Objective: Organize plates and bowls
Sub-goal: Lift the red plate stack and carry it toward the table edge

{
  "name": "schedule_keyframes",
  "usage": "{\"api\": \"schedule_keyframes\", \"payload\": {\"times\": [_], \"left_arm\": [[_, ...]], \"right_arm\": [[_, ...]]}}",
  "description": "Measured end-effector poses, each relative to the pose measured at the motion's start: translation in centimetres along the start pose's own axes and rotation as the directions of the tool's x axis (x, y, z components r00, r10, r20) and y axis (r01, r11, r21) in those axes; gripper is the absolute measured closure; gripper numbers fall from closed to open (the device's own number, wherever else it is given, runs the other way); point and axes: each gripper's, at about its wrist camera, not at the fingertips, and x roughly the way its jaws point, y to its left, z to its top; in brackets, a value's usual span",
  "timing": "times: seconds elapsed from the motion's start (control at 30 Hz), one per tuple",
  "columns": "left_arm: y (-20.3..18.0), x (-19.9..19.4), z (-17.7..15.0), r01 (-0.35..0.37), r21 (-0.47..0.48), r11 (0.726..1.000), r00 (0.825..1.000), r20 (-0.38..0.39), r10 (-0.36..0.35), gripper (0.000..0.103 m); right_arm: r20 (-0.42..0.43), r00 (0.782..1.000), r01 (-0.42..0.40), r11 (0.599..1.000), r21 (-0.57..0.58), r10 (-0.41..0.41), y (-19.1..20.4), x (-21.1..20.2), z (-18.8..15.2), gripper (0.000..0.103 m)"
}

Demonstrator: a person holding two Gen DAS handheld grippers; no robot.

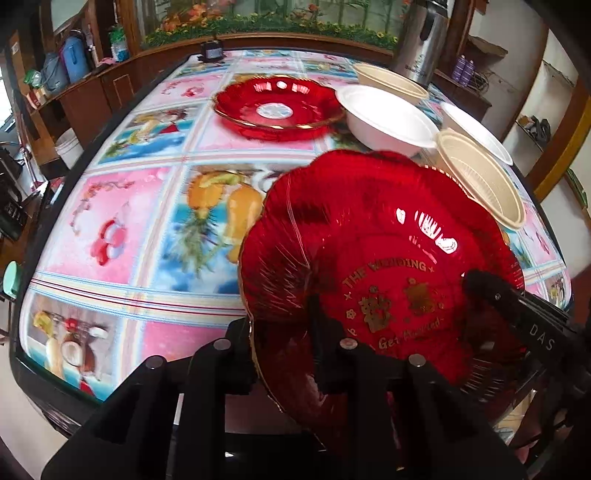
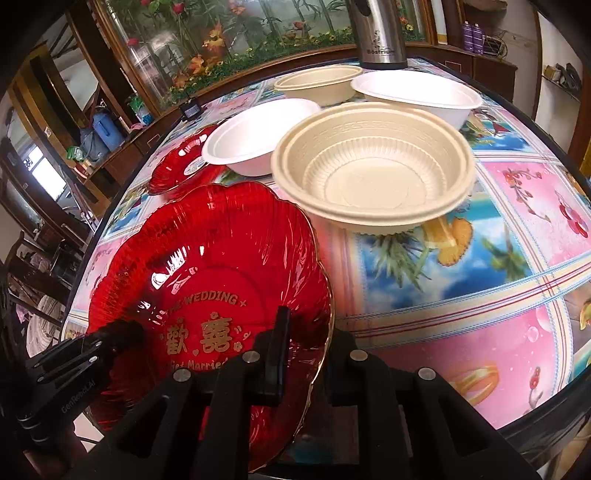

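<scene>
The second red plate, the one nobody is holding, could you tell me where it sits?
The second red plate lies flat on the table, far side in the left wrist view, touching the white bowl on its right.

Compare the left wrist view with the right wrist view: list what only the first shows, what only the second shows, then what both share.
Only the left wrist view: the far red plate whole, with its pale centre, and a white bucket on the floor beside the table.

Only the right wrist view: the inside of the near beige bowl, down to its base.

Both: the near red plate with gold wedding lettering, gripped at opposite rims by the left gripper and the right gripper, two white bowls, two beige bowls, and the steel flask.
</scene>
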Motion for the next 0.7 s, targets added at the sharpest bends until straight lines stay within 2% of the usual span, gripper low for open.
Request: {"api": "schedule_keyframes", "payload": {"times": [0.27,0.4,0.7], "left_arm": [[4.9,-0.6,0.8,-0.059,-0.078,0.995,0.998,0.019,0.061,0.085],[8.4,-0.3,0.9,-0.109,-0.135,0.985,0.994,0.009,0.111,0.085],[14.7,-0.2,0.8,-0.168,-0.244,0.955,0.985,-0.005,0.172,0.084]], "right_arm": [[0.011,1.0,-0.019,0.995,-0.097,0.02,4.9,0.3,0.8,0.089],[-0.001,0.999,-0.036,0.987,-0.155,0.036,8.2,1.8,1.2,0.089],[-0.045,0.994,-0.108,0.963,-0.245,0.1,14.8,5.2,1.8,0.089]]}}
